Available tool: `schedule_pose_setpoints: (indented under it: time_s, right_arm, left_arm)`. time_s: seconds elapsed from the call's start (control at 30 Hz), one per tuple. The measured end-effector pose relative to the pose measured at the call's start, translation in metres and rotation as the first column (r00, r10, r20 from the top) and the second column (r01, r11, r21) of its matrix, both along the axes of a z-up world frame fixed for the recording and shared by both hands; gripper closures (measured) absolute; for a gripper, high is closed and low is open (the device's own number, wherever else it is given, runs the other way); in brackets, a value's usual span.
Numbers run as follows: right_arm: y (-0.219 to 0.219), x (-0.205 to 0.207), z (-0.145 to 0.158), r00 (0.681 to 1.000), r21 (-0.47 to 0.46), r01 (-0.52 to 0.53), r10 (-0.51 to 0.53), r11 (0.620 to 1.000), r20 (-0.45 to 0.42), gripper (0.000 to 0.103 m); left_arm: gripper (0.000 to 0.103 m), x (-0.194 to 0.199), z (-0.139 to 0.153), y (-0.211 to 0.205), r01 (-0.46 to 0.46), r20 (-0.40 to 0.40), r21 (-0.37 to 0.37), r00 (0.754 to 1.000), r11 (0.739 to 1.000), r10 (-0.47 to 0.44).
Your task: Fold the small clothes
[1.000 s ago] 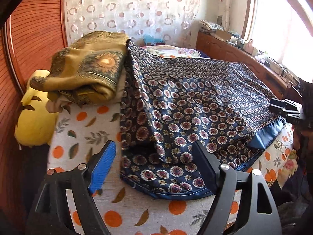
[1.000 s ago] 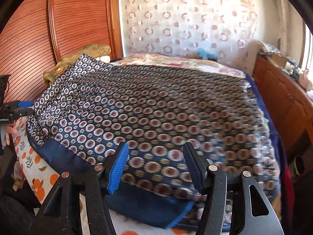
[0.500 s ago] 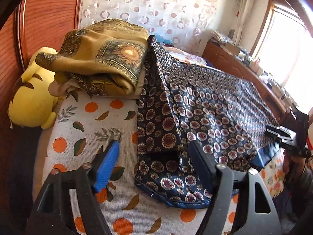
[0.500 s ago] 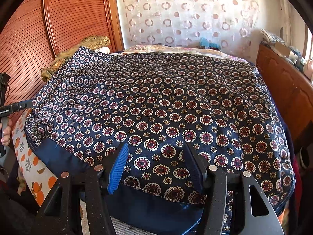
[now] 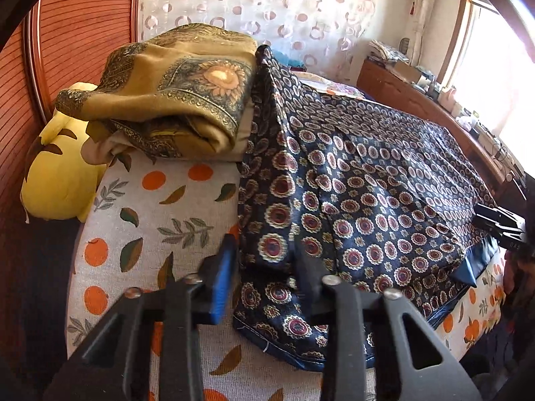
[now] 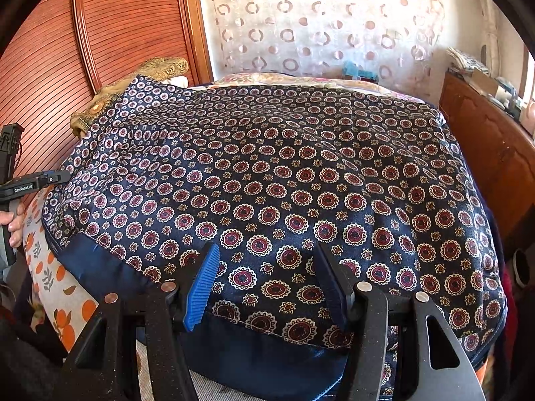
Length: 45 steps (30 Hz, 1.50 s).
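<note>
Two black hand-held grippers work a navy, medallion-printed silky garment spread across a bed with an orange-and-leaf printed sheet. At the cloth's near left corner, the left gripper is closing its jaws with a fold of the fabric between them, the pads not yet seen pressing. At the near hem on the right, the right gripper stands with jaws apart astride the plain blue border, grasping nothing; an ochre sunflower-patterned blanket lies folded far left.
</note>
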State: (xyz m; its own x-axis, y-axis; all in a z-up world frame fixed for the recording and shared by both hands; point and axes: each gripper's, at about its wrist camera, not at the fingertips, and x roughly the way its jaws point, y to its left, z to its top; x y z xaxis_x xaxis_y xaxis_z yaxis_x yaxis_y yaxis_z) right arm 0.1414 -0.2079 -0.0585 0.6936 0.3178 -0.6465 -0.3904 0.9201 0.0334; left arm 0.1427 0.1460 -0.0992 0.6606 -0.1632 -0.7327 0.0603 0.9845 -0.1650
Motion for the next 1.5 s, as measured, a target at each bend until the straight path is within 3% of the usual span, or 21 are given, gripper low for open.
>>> schedule_pose_setpoints:
  time_s: [0.4, 0.43, 0.47, 0.83, 1.13, 1.5]
  right_arm:
    - [-0.001, 0.000, -0.001, 1.000, 0.010, -0.001, 0.001, 1.000, -0.002, 0.042]
    - [-0.001, 0.000, -0.001, 1.000, 0.010, -0.001, 0.001, 1.000, -0.002, 0.042]
    - [-0.001, 0.000, -0.001, 1.000, 0.009, -0.001, 0.001, 1.000, -0.002, 0.042]
    - [-0.003, 0.001, -0.001, 1.000, 0.019, -0.002, 0.002, 1.000, -0.006, 0.042]
    - [-0.030, -0.010, 0.014, 0.996, 0.024, 0.074, -0.075, 0.997, 0.044, 0.042]
    - [-0.113, -0.044, 0.027, 0.976, 0.075, 0.200, -0.205, 0.977, 0.073, 0.042]
  left_arm:
    - [0.075, -0.002, 0.001, -0.008, 0.017, -0.013, -0.005, 1.000, 1.000, -0.017]
    - [0.079, -0.001, 0.001, -0.010, 0.022, -0.014, -0.005, 1.000, 1.000, -0.022]
    - [0.094, -0.001, 0.001, -0.011, 0.029, -0.018, -0.006, 0.999, 1.000, -0.029]
    - [0.099, 0.001, 0.048, -0.054, 0.130, 0.092, -0.006, 0.987, 0.992, -0.129]
    - [0.099, 0.032, 0.086, -0.148, 0.311, 0.151, 0.032, 0.938, 0.950, -0.312]
    - [0.099, 0.067, 0.102, -0.295, 0.535, 0.119, 0.038, 0.836, 0.844, -0.535]
